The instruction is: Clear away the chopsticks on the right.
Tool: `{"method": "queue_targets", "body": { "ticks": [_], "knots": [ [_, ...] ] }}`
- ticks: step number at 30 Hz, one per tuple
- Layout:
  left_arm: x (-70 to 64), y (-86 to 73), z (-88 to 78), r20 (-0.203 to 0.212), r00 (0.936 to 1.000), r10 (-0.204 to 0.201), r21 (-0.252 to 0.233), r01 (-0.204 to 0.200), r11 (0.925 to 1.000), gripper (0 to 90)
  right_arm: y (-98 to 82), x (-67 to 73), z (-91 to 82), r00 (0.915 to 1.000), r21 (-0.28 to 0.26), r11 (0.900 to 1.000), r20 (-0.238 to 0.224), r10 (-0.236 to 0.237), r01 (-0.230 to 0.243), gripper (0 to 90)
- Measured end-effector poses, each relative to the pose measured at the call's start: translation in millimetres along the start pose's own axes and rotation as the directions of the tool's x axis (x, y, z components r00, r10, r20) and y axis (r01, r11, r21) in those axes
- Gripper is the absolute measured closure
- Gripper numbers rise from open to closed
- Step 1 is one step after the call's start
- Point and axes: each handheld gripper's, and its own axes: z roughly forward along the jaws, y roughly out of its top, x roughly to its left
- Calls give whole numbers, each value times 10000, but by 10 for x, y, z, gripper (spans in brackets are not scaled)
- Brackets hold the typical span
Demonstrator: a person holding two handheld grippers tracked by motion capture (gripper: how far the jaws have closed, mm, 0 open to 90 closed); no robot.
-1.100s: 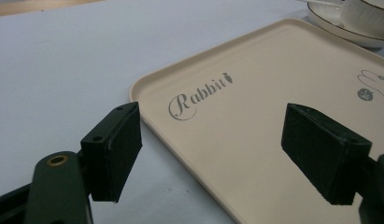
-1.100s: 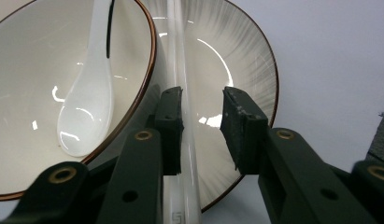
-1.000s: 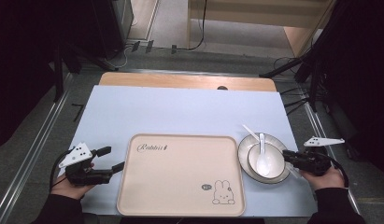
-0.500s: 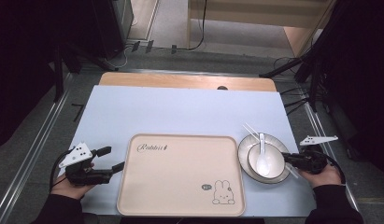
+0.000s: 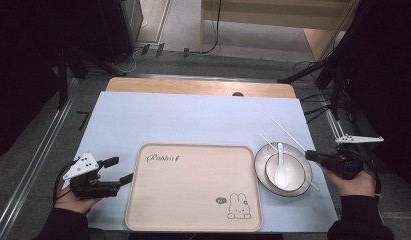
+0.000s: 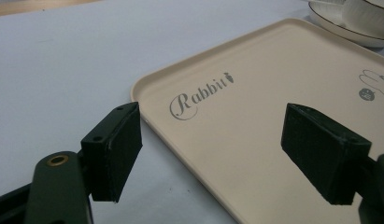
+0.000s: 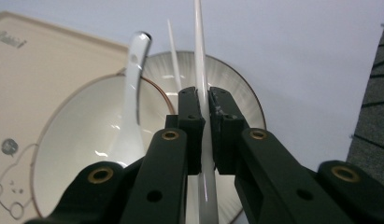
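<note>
Right claw (image 7: 204,112), at the right edge of the high view, is clamped on a white chopstick (image 7: 199,56) lying across the plate (image 7: 248,100) at the lower right of the bench (image 5: 193,117); a second chopstick (image 7: 173,51) and a white spoon (image 7: 133,84) rest in the bowl (image 7: 77,140) on that plate. Left claw (image 6: 227,149) stands wide apart and empty at the lower left, its jaws either side of the near corner of the beige "Rabbit" tray (image 6: 255,93).
</note>
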Motion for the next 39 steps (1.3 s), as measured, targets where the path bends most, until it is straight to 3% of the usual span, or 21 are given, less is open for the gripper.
{"method": "queue_targets", "body": {
  "ticks": [8, 9, 10, 16, 19, 20, 26, 29, 34, 39],
  "knots": [
    [8, -1, -5, -32, 10000, -80, 28, 81, 10000, 209, 203, 435, -10, 9998, 56, 9999, 163, -146, 145, 852],
    [8, -1, -5, -28, 10000, -76, 14, 76, 10000, 209, 222, 538, 2, 9997, 24, 9998, 162, -201, 200, 852],
    [9, -2, -5, -8, 10000, -79, -14, 79, 10000, 209, 222, 538, 2, 9997, 24, 9998, 162, -201, 200, 852],
    [12, -2, -8, -26, 10000, -81, -39, 81, 10000, 209, 184, 839, 104, 9994, 57, 9995, -141, -312, 312, 853],
    [10, 0, -7, -17, 10000, -55, -19, 55, 10000, 209, 77, 1087, 205, 9993, -123, 9992, 46, -377, 377, 852],
    [9, 1, -7, -6, 10000, -43, -32, 43, 10000, 209, 77, 1087, 205, 9993, -123, 9992, 46, -377, 377, 852],
    [10, 5, -11, -22, 10000, -28, -60, 28, 10000, 209, -114, 1409, 351, 9991, -157, 9992, -193, -373, 370, 851],
    [9, 10, -7, -12, 10000, -40, -94, 39, 9999, 209, -201, 1514, 413, 9993, -119, 9995, -214, -297, 294, 851],
    [5, 25, 7, 35, 10000, 1, -118, -1, 9999, 210, -366, 1669, 562, 9990, 304, 9987, 153, -409, 404, 851],
    [12, 34, 17, 89, 10000, 4, -106, -3, 9999, 210, -548, 1714, 736, 9998, 910, 9958, 152, -121, 107, 850]
  ]
}}
